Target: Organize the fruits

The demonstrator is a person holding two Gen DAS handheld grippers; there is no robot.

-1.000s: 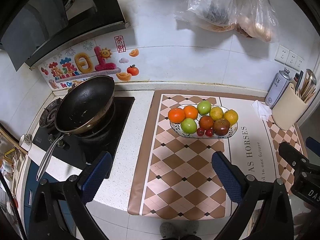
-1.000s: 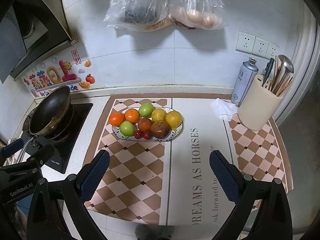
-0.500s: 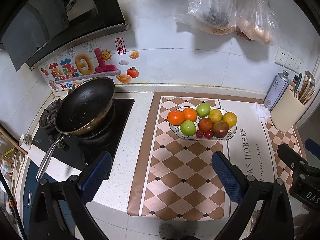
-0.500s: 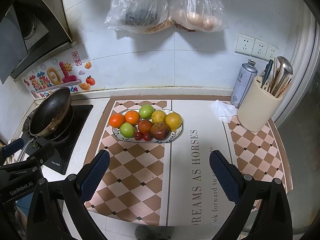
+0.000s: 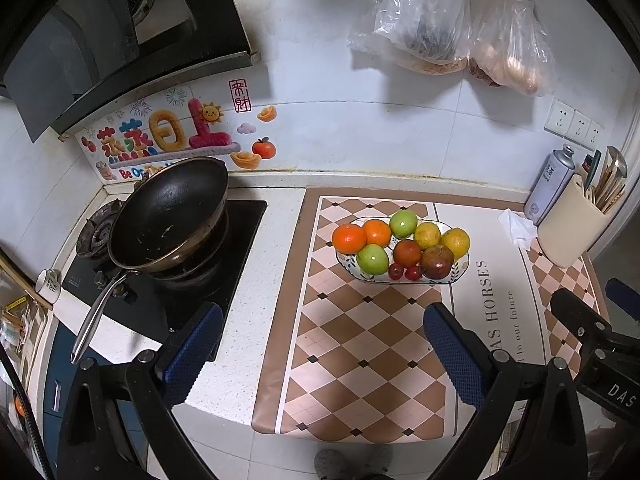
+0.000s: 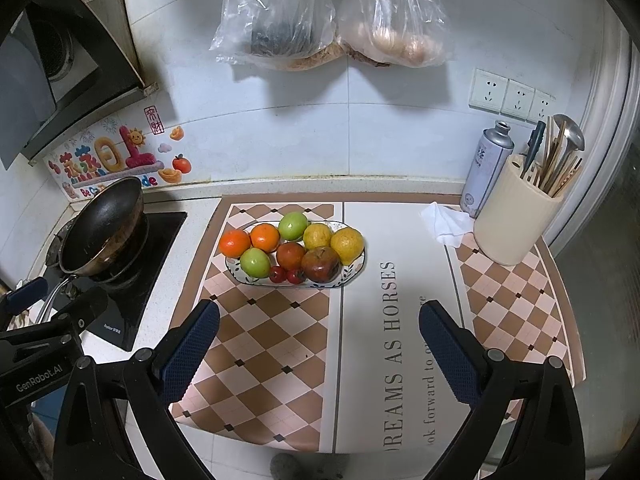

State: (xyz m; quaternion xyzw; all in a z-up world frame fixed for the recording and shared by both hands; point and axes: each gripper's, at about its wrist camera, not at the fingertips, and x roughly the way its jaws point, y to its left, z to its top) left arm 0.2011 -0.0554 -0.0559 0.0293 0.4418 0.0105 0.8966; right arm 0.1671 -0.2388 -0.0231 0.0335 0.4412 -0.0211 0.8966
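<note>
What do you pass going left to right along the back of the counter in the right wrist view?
Wok → fruit plate → crumpled tissue → spray can → utensil holder.

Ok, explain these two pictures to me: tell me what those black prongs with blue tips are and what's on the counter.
The prongs are two hand-held grippers; a person carries one in each hand. Each picture comes from a camera on one gripper, looking along its fingers. The left gripper and the right gripper are both open and hold nothing. On the patterned mat stands a plate of fruit: oranges, green apples, yellow fruits, a dark red apple and small red ones. To the left a pan sits on the stove; to the right, a utensil holder.
</note>
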